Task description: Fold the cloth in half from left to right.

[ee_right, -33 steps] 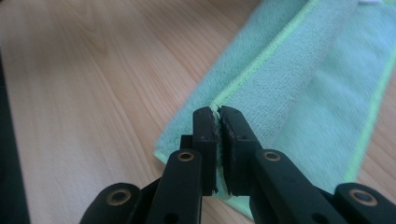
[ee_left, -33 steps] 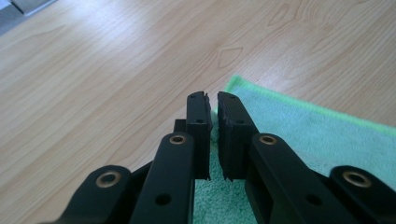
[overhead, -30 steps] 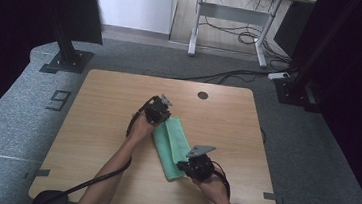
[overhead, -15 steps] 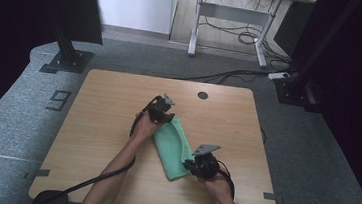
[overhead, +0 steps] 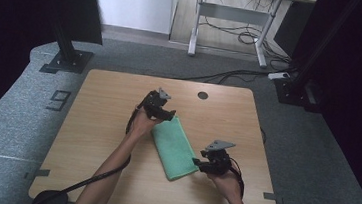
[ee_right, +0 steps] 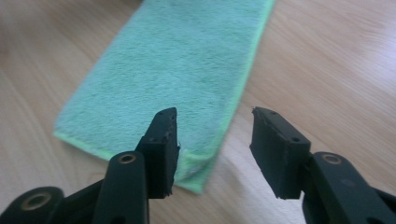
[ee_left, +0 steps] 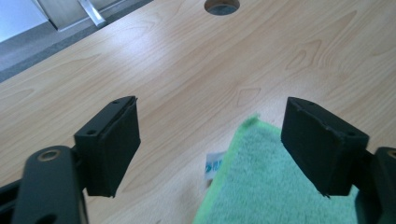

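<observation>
A folded green towel lies flat and slanted on the wooden table. My left gripper hovers at the towel's far corner; its jaws have just been opening and stand wide, with the towel's corner and a small white label below, not pressed. My right gripper is at the towel's near right corner; its jaws have just been opening too. In the right gripper view the green towel lies ahead and its corner lies beneath the open jaws, free of the pads.
A round cable hole is in the table's far edge, also seen as the hole ahead of the left gripper. Beyond the table, cables run over grey carpet, with a desk frame and dark stands.
Both grippers have opened and let go of the towel, which now lies flat. The right gripper has drawn back to the right off the towel's corner.
</observation>
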